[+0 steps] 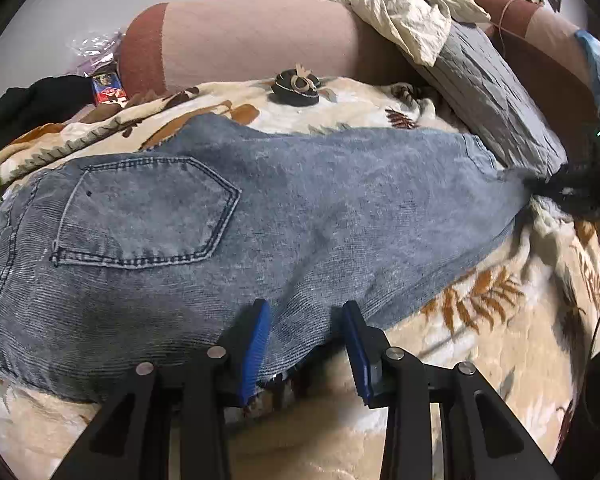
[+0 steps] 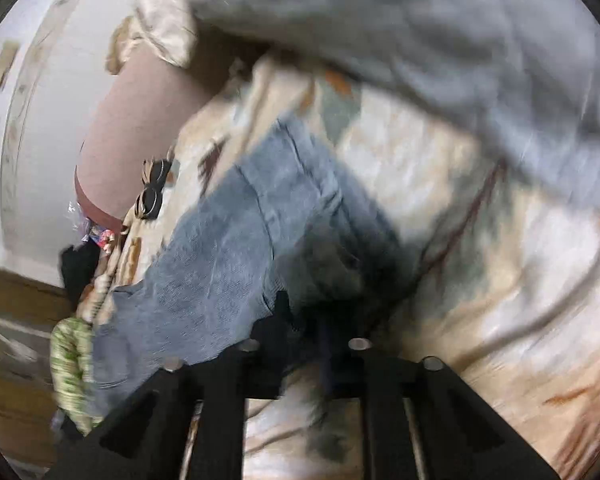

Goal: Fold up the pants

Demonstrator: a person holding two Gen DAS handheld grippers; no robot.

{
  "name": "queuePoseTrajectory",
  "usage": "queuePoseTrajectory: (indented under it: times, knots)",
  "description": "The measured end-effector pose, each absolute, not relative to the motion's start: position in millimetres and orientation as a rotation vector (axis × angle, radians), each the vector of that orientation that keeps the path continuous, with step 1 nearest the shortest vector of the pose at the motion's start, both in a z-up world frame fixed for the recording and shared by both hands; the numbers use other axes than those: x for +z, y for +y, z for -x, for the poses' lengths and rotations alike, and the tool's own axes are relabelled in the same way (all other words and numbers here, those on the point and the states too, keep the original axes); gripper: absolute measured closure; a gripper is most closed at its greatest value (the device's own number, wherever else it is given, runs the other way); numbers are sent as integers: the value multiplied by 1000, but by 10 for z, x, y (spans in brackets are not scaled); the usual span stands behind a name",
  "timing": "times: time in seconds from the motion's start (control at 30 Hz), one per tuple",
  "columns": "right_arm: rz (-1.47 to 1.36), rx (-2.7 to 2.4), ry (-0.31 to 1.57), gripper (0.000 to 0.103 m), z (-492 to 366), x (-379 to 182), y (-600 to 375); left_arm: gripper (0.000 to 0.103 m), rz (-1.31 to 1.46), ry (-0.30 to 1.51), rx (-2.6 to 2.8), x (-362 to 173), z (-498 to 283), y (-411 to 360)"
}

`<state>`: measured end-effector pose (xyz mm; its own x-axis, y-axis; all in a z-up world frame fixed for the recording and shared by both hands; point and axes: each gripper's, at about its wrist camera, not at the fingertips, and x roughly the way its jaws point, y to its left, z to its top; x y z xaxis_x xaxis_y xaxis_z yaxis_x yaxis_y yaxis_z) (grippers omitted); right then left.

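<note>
Your left gripper (image 1: pixel 306 334) is spread open, blue pads straddling the near edge of the jeans (image 1: pixel 260 216) lying flat on the leaf-print blanket (image 1: pixel 500 340). Your right gripper (image 2: pixel 308 320) is blurred; jaw state cannot be determined. Beyond lies a pink bolster (image 1: pixel 260 48).

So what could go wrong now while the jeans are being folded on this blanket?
1. The left tool is open with only the near edge of the jeans between its pads; it may close on one layer only, or catch the fluffy blanket too.
2. The right tool's view is blurred, so its hold on the hem is uncertain; the hem may slip.
</note>
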<state>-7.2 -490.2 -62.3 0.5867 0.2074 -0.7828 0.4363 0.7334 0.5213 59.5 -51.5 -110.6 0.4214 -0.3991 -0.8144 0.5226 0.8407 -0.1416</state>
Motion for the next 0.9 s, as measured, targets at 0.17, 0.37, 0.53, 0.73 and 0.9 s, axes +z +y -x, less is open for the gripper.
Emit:
queuePoseTrajectory:
  times: [0.17, 0.37, 0.53, 0.73, 0.9]
  knots:
    - [-764, -229, 972, 96, 153, -730, -5052, 64, -194, 985, -595, -1142, -524, -518]
    - [-713, -234, 995, 96, 104, -718, -4980, 64, -192, 980, -599, -1109, -472, -492]
    - [-618, -237, 921, 92, 97, -416, -4772, 61, -88, 970, -606, -978, -547, -336]
    - [-560, -105, 866, 75, -30, -308, -4410, 61, 29, 895, -499, -787, -739, 69]
    - [-521, 133, 907, 64, -401, -310, -3831, 61, 147, 908, -351, -830, -872, 410]
